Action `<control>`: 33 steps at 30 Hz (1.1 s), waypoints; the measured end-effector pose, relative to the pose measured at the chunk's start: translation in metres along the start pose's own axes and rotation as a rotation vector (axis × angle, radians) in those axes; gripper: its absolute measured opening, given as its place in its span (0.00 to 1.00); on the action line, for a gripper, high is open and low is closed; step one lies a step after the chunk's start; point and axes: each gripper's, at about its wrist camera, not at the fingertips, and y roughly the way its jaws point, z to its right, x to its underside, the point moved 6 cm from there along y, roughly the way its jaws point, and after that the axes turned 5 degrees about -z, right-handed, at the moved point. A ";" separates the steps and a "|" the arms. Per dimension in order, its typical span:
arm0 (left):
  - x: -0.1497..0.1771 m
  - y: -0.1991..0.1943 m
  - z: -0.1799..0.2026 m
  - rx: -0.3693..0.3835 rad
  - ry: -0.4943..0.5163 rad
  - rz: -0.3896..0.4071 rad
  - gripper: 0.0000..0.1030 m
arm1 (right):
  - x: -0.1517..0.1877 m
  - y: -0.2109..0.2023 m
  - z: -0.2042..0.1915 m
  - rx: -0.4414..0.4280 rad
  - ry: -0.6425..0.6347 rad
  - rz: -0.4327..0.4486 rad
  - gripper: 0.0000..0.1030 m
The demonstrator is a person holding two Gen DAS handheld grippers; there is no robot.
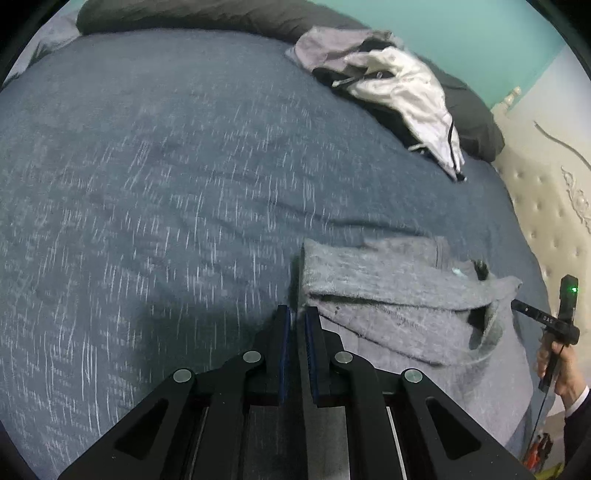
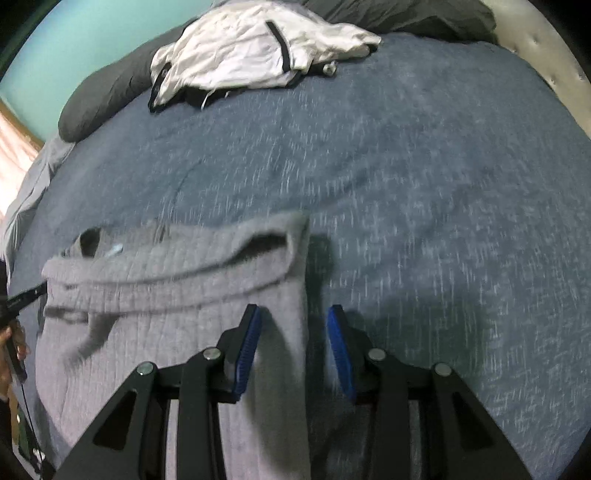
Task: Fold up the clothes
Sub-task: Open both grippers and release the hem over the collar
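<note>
1. Nearest my left wrist camera, the left gripper (image 1: 298, 316) had its blue pads almost together. Its tips sat at the left edge of the grey garment (image 1: 399, 295), and a thin bit of that edge seemed to be pinched between them, though blur kept me from being sure.
2. Nearest my right wrist camera, the right gripper (image 2: 294, 325) was released, with its blue pads apart. The garment's right edge ran up between them, and neither pad pressed on it.
3. The grey garment (image 2: 177, 295) lay on the blue bedcover (image 1: 166, 166) at the near side of the bed, partly folded, with a rolled band across its upper part and a small pale label near its neckline that I could not read.
4. A white garment with dark trim (image 2: 251, 48) lay crumpled at the far side of the bed, well apart from the grey one and against the dark pillows (image 1: 207, 14).
5. At the right edge of the left view I saw a hand (image 1: 554, 365) holding the other black device, with a green light lit on it; the white lettering on its bar was too small to read.
6. A tufted cream headboard (image 1: 546, 214) stood beside the bed under a teal wall (image 1: 461, 37).
</note>
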 end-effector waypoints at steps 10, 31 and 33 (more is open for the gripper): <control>-0.023 0.011 0.002 0.019 -0.015 0.019 0.09 | -0.028 0.019 -0.005 0.035 -0.033 0.054 0.37; -0.043 0.017 0.001 0.088 -0.046 0.024 0.20 | -0.051 0.034 -0.016 0.003 -0.019 0.061 0.37; -0.043 0.018 0.003 0.089 -0.040 0.020 0.20 | -0.052 0.033 -0.018 0.017 -0.034 0.077 0.37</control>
